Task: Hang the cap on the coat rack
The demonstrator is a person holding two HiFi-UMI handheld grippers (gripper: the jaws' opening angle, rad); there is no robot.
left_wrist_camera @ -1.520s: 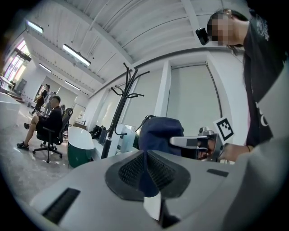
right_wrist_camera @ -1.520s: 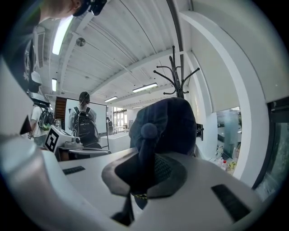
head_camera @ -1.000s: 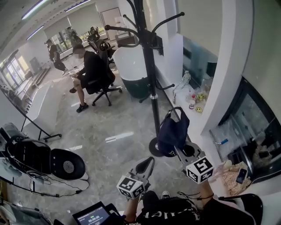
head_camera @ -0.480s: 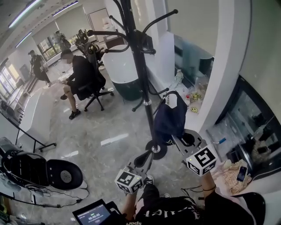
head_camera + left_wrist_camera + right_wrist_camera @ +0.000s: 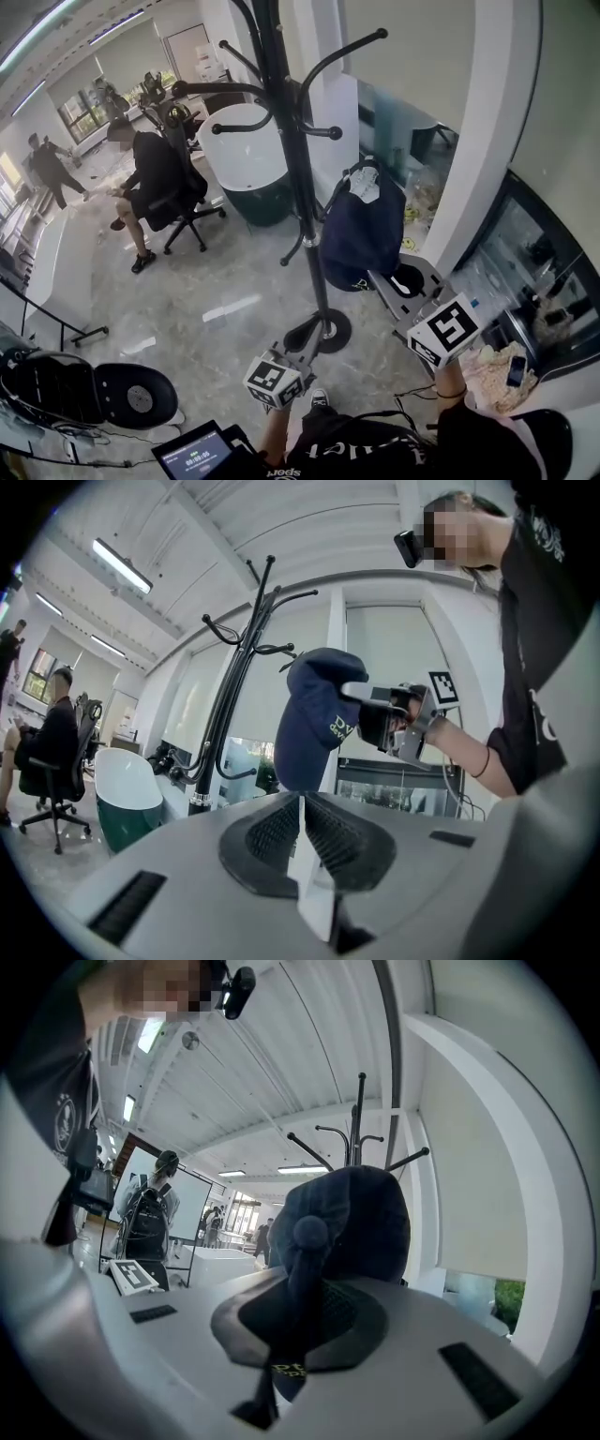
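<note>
Counted from my position: one coat rack (image 5: 302, 178); one navy cap (image 5: 361, 230); two hand-held grippers of mine, namely my left hand-held gripper (image 5: 302, 354) and my right hand-held gripper (image 5: 382, 279); two other people that I can make out, one seated person (image 5: 150, 173) and one standing person (image 5: 47, 169); one office chair (image 5: 186, 204); one white-and-green tub (image 5: 248, 164); one tablet screen (image 5: 192, 457); one phone (image 5: 516, 372).

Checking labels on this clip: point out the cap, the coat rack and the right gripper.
cap (image 5: 361, 234), head view, on its navy crown.
coat rack (image 5: 296, 178), head view, on its black pole.
right gripper (image 5: 375, 276), head view, midway between its fingers.
</note>
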